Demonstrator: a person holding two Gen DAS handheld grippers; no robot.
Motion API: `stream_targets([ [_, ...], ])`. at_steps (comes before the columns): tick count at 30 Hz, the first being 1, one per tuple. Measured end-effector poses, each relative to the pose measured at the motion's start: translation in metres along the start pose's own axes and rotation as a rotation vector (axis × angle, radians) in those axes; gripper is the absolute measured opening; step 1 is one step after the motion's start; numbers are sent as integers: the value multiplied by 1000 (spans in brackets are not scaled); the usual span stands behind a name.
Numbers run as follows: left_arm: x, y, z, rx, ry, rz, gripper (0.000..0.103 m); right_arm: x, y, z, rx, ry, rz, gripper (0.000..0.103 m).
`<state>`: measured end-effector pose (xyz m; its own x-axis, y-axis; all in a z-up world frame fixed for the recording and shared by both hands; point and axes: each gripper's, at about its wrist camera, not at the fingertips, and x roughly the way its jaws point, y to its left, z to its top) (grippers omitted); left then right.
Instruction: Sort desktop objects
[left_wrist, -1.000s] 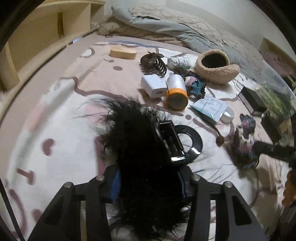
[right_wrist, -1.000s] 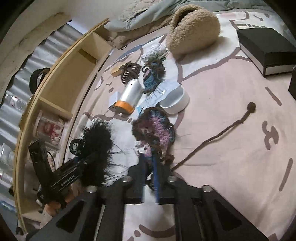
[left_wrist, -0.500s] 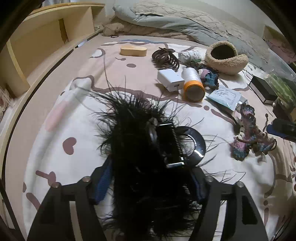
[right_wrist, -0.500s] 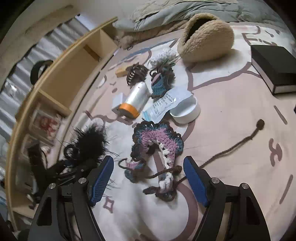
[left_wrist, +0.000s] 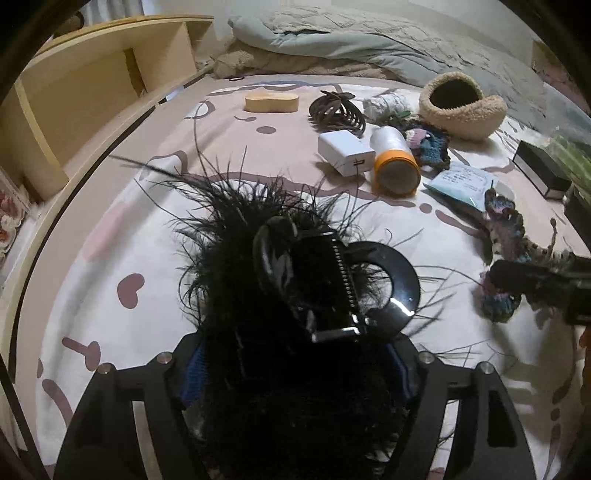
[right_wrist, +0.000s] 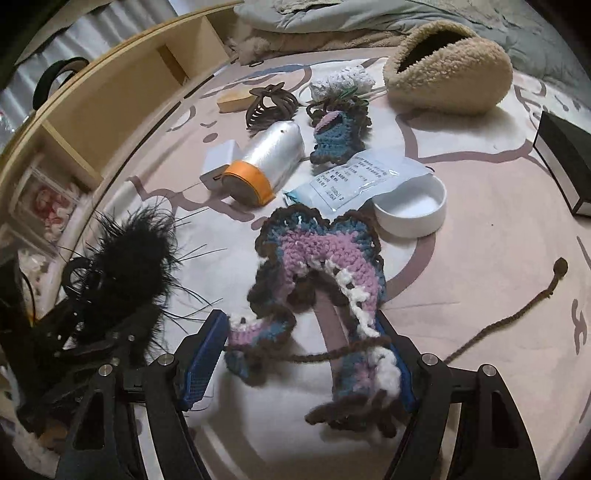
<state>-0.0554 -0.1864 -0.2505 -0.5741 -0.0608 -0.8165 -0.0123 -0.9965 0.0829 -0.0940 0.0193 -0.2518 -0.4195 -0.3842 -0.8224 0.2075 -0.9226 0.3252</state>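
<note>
My left gripper (left_wrist: 295, 373) is shut on a black feathery hair clip (left_wrist: 258, 295), which hides the fingertips; it also shows at the left of the right wrist view (right_wrist: 125, 258). A black ring (left_wrist: 400, 284) lies just beyond it. My right gripper (right_wrist: 295, 354) is open, its blue pads either side of a purple, blue and white crocheted piece (right_wrist: 317, 266) lying on the bedspread with a brown cord (right_wrist: 517, 317) trailing right. The crocheted piece also shows in the left wrist view (left_wrist: 506, 236).
On the pink patterned bedspread (right_wrist: 480, 258) lie a white spool with an orange end (right_wrist: 266, 162), a white charger (left_wrist: 345, 151), a brown claw clip (left_wrist: 336, 112), a paper packet (right_wrist: 358, 177), a white round dish (right_wrist: 410, 212), a fleece pouch (right_wrist: 450, 70), a black box (right_wrist: 565, 162). A wooden shelf (right_wrist: 110, 103) runs along the left.
My right gripper has opened and let go of the crocheted piece, which now lies spread between the pads. The left gripper with the feathery clip has drawn back slightly.
</note>
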Motion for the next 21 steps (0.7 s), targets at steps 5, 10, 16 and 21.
stream_targets([
  [5, -1, 8, 0, -40, -19, 4, 57, -4, -14, 0, 47, -29, -10, 28],
  [10, -7, 19, 0, -101, -40, -51, 50, -12, -23, 0, 77, -46, 22, 13],
  [16, -18, 24, 4, -130, -61, -92, 46, -35, -21, 7, 77, -99, 51, 13],
  [21, -30, 28, 11, -159, -88, -121, 46, -63, -21, 20, 107, -154, 99, 12],
])
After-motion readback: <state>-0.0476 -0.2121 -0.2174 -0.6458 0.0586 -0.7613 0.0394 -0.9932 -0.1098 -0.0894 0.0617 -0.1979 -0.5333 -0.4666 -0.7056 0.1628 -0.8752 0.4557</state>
